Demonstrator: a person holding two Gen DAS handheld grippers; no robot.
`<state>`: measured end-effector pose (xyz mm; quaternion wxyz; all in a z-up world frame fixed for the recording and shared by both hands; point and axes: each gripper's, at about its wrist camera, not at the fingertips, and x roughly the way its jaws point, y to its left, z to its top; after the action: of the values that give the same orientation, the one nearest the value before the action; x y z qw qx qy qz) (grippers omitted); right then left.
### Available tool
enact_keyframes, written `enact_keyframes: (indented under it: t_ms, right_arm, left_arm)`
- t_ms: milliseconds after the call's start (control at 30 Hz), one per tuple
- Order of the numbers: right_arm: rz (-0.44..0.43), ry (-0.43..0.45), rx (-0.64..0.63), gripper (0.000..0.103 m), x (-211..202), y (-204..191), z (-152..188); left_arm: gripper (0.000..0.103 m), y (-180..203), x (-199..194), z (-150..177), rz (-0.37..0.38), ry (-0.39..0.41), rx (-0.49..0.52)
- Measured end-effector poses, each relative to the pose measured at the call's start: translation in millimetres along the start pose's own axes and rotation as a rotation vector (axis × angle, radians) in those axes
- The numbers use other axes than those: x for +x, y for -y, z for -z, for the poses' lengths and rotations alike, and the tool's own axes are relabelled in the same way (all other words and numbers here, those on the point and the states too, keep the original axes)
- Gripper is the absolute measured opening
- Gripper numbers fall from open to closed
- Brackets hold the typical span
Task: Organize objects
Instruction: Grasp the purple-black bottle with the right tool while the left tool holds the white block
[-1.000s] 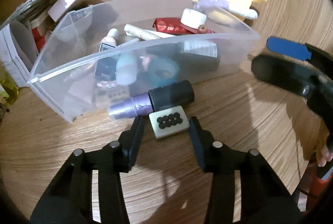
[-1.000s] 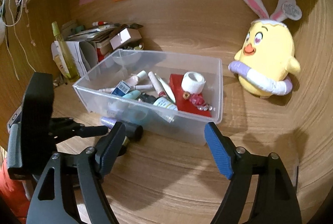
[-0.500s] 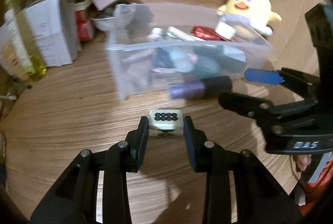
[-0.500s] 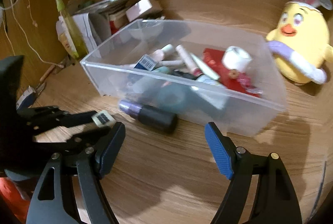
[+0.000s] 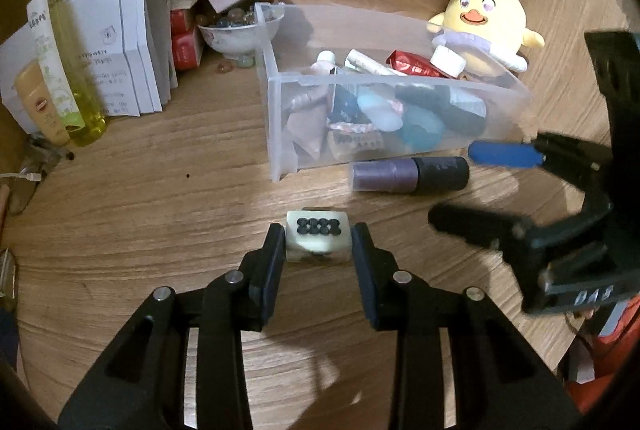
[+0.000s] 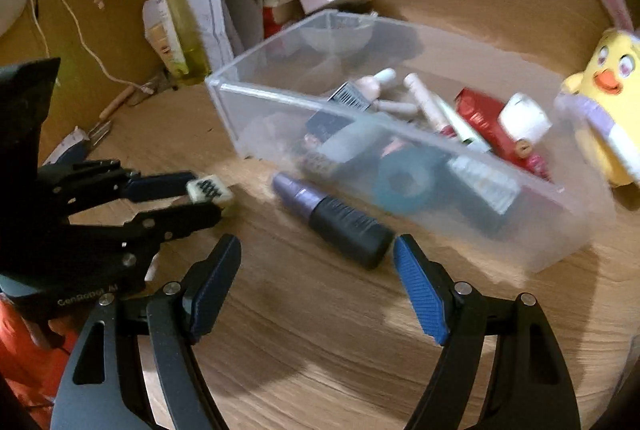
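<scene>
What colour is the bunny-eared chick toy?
The chick toy is yellow, with pink-and-white ears; clearest in the left wrist view.

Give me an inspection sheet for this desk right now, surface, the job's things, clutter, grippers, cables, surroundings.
Surface: wooden tabletop, lit unevenly.
Job's things: white tile with black dots; purple bottle lying beside the clear bin; the bin holds mixed small items.
Clutter: yellow-green bottle, paper boxes, bowl of beads.
Grippers: left hand-held gripper shut on the tile; right hand-held gripper open, near the purple bottle.
Cables: white cord at left.
Surroundings: yellow plush chick, wooden back wall.
</scene>
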<state>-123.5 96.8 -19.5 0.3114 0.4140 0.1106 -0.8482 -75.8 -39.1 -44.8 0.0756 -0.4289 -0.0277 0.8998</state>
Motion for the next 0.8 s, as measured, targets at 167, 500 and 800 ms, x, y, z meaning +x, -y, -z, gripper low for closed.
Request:
enact_keyframes:
  t_ms: [167,500,800]
  right_arm:
    - [0.020,-0.006,-0.022,0.076,8,3,-13]
    - [-0.059,-0.063,-0.060,0.024,33,-8,-12]
    - [-0.108,-0.016,-0.022,0.024,5,-4,1]
  left_arm:
    - [0.033,1,4,1,-0.003,-0.021,0.010]
    - [0.034,-1,7,-3,-0.033,-0.015,-0.002]
    - [0.034,12,-6,-8,0.002,0.034,-0.007]
